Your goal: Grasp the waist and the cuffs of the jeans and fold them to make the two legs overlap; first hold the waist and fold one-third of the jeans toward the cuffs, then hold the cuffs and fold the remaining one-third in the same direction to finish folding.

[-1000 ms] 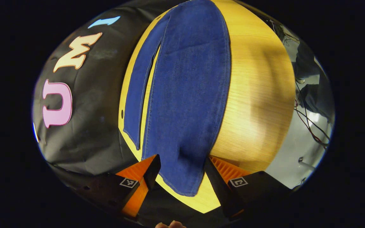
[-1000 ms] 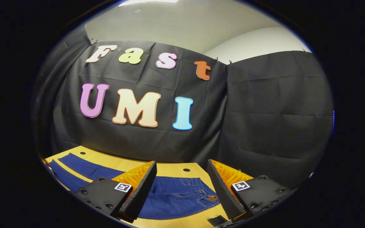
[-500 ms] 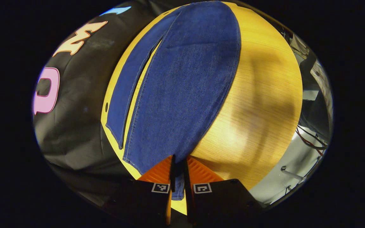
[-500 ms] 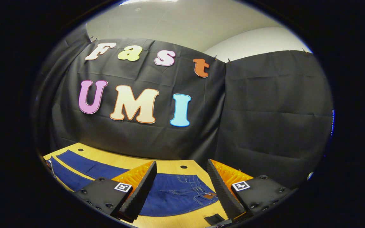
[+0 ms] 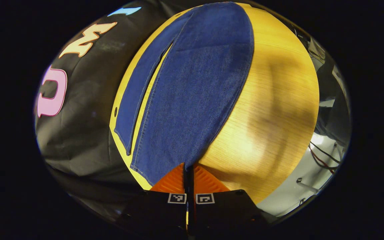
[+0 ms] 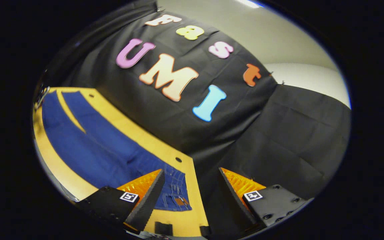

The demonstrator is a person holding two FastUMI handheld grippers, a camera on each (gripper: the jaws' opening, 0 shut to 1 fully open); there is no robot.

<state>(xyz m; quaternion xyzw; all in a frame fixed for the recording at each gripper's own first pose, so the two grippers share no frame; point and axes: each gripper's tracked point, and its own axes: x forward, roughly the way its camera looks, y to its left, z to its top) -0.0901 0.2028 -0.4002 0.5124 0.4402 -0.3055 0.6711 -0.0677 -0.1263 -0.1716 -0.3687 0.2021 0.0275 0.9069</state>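
At bottom centre, the left gripper (image 5: 189,166) pinches a jeans (image 5: 192,86) cuff; the right gripper (image 6: 192,186), jaws apart, must grasp the waist.

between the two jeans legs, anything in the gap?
Left gripper view: only a narrow strip of bare wooden table shows between the near leg and far leg of the jeans.

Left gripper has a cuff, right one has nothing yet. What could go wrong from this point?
The left gripper pinches just a corner of the jeans at the cuff, so the denim may slip when lifted. The right gripper is open beside the waist; lifting one-handed would likely drag the legs crooked across the table.
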